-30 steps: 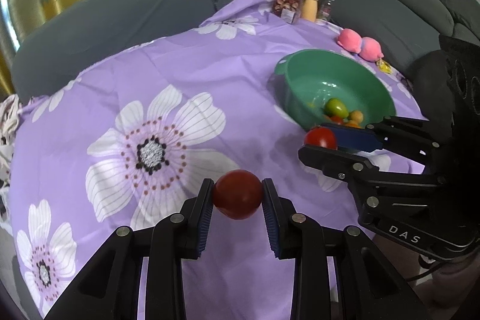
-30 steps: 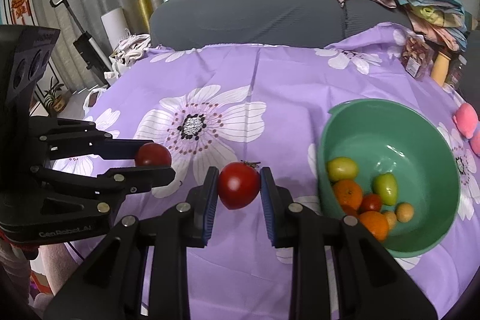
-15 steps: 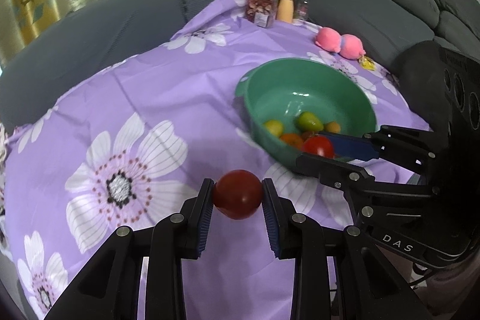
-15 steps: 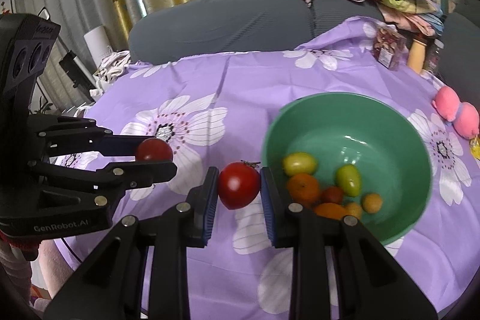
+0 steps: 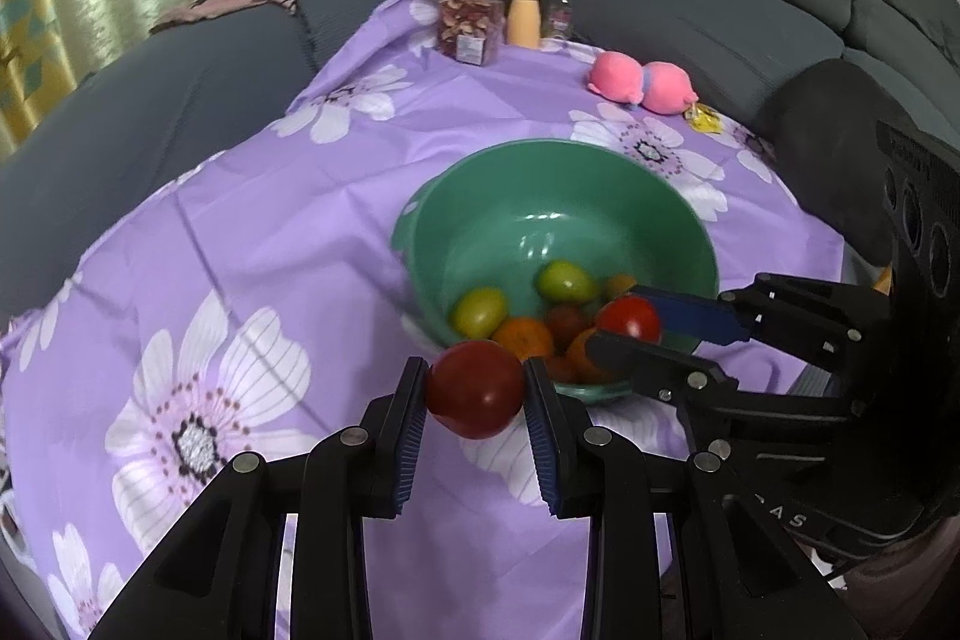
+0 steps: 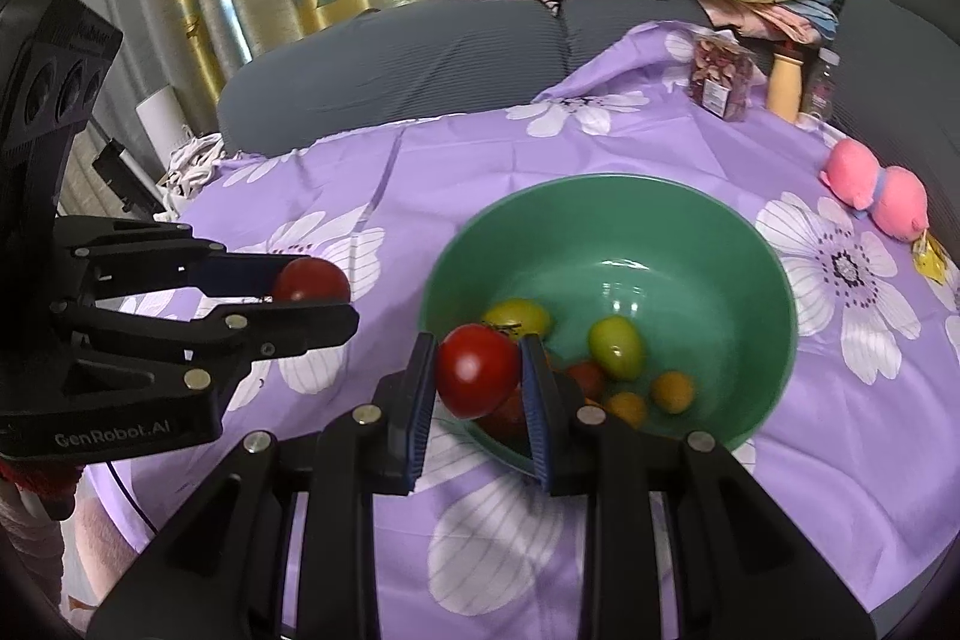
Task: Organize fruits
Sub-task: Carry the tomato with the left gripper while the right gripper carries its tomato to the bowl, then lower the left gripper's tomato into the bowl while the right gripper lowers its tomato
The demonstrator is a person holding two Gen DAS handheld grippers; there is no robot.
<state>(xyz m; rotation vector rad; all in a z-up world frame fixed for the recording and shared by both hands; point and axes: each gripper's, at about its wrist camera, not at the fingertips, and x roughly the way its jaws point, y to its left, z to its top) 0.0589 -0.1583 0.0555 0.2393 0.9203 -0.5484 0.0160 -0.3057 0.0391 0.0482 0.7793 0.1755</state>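
Near the green bowl (image 6: 768, 244) w/ fruit already inside, we've both tongs, left (image 5: 475, 388) & right (image 6: 478, 377), each pinching a tomato; drops remain.

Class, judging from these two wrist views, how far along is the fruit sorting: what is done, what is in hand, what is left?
Done: several green, orange and red fruits already lie in the green bowl. In hand: the left gripper clamps one red tomato, the right gripper another tomato, near the bowl's rim. Left: dropping both in. No loose fruit shows on the purple cloth.
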